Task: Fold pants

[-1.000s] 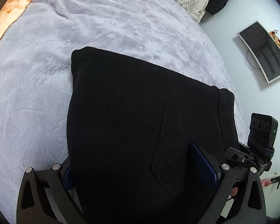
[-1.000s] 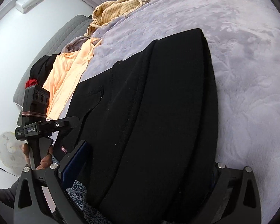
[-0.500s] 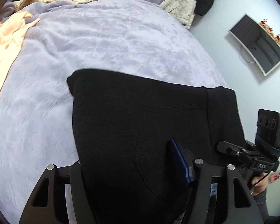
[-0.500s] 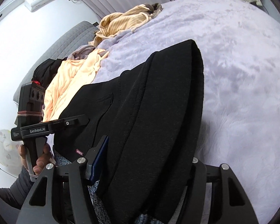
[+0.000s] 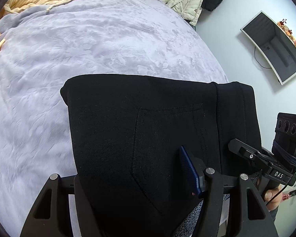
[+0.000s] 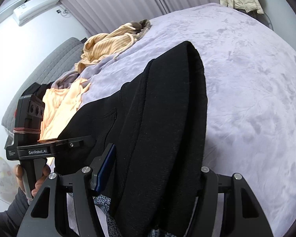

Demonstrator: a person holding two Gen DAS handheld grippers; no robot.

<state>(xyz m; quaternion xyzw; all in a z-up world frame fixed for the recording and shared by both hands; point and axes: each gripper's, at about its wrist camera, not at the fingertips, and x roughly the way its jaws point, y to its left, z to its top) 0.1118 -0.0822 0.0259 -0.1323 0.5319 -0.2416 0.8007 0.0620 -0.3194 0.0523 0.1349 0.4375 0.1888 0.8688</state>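
- Lavender plush bedspread point(image 5: 108, 45) fills both views, a striped tan hoodie point(image 6: 108, 41) bunched at its 11 o'clock edge.
- Black pants point(image 5: 148, 128), folded, lie at 6 o'clock of the bed, near edge raised in both claws.
- Left gripper point(image 5: 136, 181) is clamped narrow on the pocket side.
- Right gripper point(image 6: 154, 177) pinches the waistband end point(image 6: 167, 118).

pants point(image 5: 148, 138): 1 | tongs point(image 5: 136, 179): 2 | jackets point(image 5: 187, 2): 2 | monitor point(image 5: 274, 47): 1
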